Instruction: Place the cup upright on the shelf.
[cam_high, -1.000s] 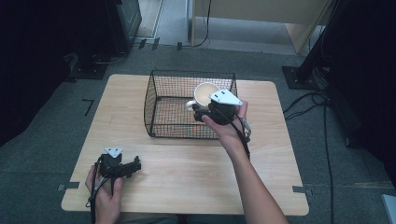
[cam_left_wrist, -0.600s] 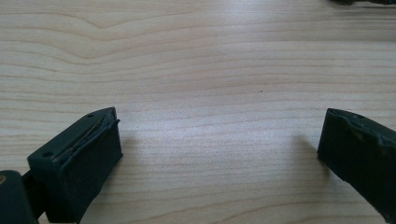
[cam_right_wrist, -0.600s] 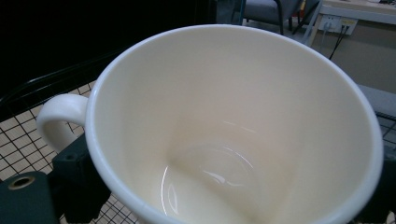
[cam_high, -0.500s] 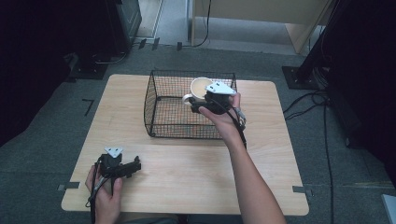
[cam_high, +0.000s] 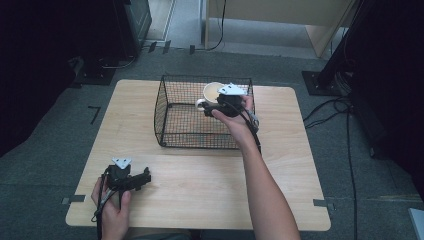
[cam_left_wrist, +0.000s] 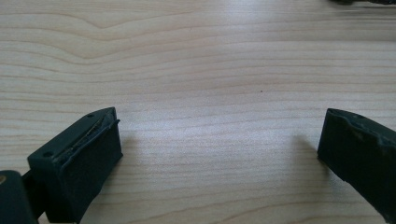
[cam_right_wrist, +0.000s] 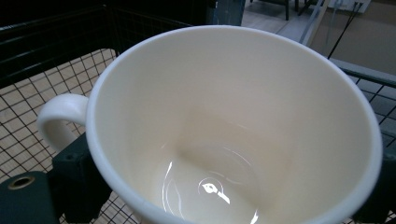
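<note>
I hold my right gripper (cam_high: 216, 104) over the black wire basket (cam_high: 170, 107), near its far right corner, and its jaws pinch a cream mug (cam_high: 212, 93) from either side. In the right gripper view the mug (cam_right_wrist: 233, 126) sits mouth up between my two black jaws, one against its wall below the handle (cam_right_wrist: 58, 116), the other at the opposite edge. The inside is bare and glossy (a small glint sits at the bottom). The handle points toward the basket's middle, and the basket's mesh floor (cam_right_wrist: 28, 116) lies beneath the mug; I cannot tell whether the mug touches it.

My left gripper (cam_high: 137, 179) rests low at the near left of the wooden table (cam_high: 200, 185), well apart from the basket. In the left gripper view its jaws are spread wide over the bare wood grain (cam_left_wrist: 210, 93), with nothing between them.
</note>
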